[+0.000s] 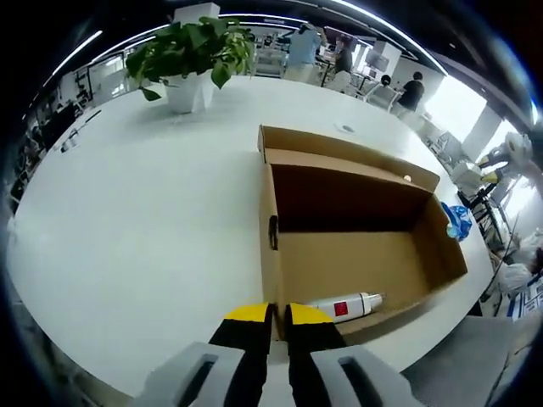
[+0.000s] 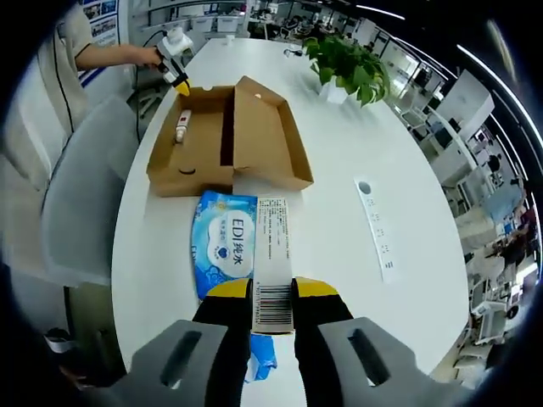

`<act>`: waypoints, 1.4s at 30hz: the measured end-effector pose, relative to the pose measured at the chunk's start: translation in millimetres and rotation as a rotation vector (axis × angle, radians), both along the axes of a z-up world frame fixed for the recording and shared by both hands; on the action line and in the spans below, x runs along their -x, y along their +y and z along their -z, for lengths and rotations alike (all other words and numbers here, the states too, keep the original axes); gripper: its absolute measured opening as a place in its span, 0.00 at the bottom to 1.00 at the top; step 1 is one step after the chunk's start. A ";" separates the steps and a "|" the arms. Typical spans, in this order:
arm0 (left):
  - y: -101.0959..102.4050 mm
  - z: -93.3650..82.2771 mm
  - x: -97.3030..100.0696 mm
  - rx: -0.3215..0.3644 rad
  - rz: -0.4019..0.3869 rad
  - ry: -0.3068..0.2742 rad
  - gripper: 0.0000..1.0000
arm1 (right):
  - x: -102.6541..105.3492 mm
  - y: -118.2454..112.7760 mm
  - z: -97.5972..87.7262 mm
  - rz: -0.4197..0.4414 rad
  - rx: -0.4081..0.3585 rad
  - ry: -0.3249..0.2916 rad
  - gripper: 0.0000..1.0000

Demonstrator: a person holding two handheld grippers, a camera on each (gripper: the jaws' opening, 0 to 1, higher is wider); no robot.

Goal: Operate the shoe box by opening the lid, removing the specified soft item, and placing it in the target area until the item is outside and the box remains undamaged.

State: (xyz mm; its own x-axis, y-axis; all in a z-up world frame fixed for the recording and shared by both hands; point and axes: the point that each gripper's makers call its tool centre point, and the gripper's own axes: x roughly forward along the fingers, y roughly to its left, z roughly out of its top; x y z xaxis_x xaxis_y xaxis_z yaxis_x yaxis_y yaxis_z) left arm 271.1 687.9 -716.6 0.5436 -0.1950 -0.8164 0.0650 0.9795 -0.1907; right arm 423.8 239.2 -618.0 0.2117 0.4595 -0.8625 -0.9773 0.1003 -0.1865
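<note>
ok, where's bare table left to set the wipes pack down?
Free: the wide white table between the shoe box and the potted plant, and right of the box out to the paper strip. Crowded: the near edge, where the right gripper holds the wipes pack against the box.

The open shoe box (image 2: 222, 136) stands near one bench (image 1: 136, 220) edge, its raised lid (image 2: 270, 136) walling off one long side. A tissue pack (image 2: 222, 246) lies just before its end wall. A potted plant (image 1: 188, 59) stands well apart across open white surface.
</note>
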 end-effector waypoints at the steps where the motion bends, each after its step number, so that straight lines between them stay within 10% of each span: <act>1: -0.1 0.0 0.0 -0.001 0.001 0.001 0.06 | -2.2 -2.7 3.6 0.000 0.009 0.002 0.15; 42: 0.8 4.5 -3.5 -0.024 0.015 0.041 0.06 | -28.7 -92.0 111.0 -0.040 0.302 0.072 0.15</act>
